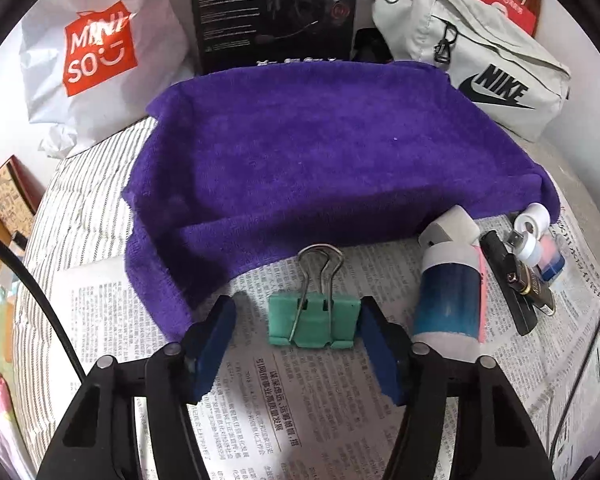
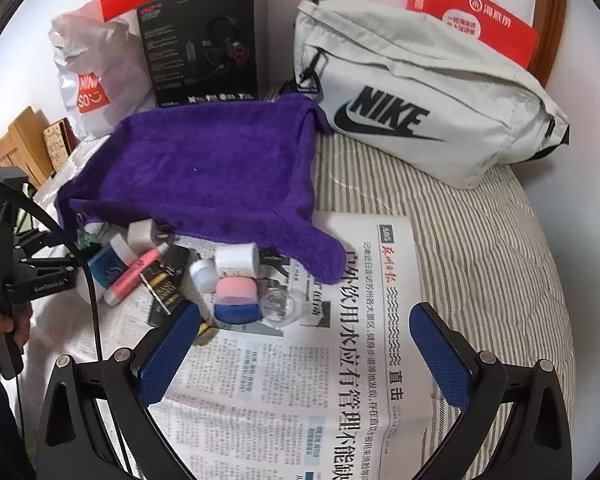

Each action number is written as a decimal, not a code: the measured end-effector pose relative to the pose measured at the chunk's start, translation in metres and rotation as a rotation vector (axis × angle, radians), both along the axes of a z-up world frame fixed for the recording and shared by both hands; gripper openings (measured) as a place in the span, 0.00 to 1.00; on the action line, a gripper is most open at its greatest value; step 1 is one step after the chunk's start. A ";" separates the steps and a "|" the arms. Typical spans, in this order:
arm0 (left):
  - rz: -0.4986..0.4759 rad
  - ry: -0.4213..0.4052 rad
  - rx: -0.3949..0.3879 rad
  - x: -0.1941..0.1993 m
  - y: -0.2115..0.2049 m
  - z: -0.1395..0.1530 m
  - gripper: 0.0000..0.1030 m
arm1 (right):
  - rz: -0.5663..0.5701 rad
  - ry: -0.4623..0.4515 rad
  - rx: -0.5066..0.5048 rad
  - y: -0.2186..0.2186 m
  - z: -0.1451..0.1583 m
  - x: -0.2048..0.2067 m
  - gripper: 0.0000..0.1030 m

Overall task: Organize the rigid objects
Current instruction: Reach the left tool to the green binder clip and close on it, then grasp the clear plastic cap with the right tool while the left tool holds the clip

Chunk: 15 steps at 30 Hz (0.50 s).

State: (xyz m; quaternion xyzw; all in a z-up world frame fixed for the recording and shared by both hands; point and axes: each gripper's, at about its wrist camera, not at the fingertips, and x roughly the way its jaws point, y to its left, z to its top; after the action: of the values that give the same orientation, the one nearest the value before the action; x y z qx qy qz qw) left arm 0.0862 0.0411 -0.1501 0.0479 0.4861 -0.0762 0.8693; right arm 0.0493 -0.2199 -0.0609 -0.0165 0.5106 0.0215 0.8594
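A green binder clip [image 1: 313, 322] lies on the newspaper [image 1: 300, 412], between the pads of my left gripper [image 1: 300, 340], which is open; the pads stand just clear of the clip's sides. Right of it lie a blue-and-white bottle [image 1: 448, 300], a black flat item [image 1: 508, 280] and small white jars [image 1: 530, 236]. A purple towel-lined tray [image 1: 320, 160] sits behind. In the right wrist view my right gripper [image 2: 304, 344] is open and empty over the newspaper [image 2: 340, 360], near a pink-and-blue jar [image 2: 236, 300], white jars [image 2: 236, 258] and a pink tube [image 2: 136, 272].
A grey Nike bag [image 2: 420, 112], a black headset box [image 2: 204, 44], a Miniso bag [image 1: 96, 52] and red bags [image 2: 472, 20] stand along the wall behind the tray. The striped bedcover [image 2: 480, 240] lies under the newspaper. The left gripper's body [image 2: 28, 272] shows at left.
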 end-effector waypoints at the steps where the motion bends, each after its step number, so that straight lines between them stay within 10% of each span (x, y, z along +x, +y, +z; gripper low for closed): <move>1: -0.003 -0.004 -0.008 -0.001 0.000 0.001 0.47 | -0.004 0.004 -0.003 -0.001 -0.002 0.001 1.00; 15: 0.032 0.000 0.014 -0.033 0.020 0.003 0.38 | 0.033 0.029 0.045 0.002 -0.031 0.009 0.97</move>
State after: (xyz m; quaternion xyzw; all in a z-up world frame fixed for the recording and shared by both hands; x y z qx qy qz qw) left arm 0.0527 0.0610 -0.1468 0.0461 0.4871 -0.0591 0.8701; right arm 0.0581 -0.2175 -0.0919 -0.0052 0.5219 0.0474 0.8517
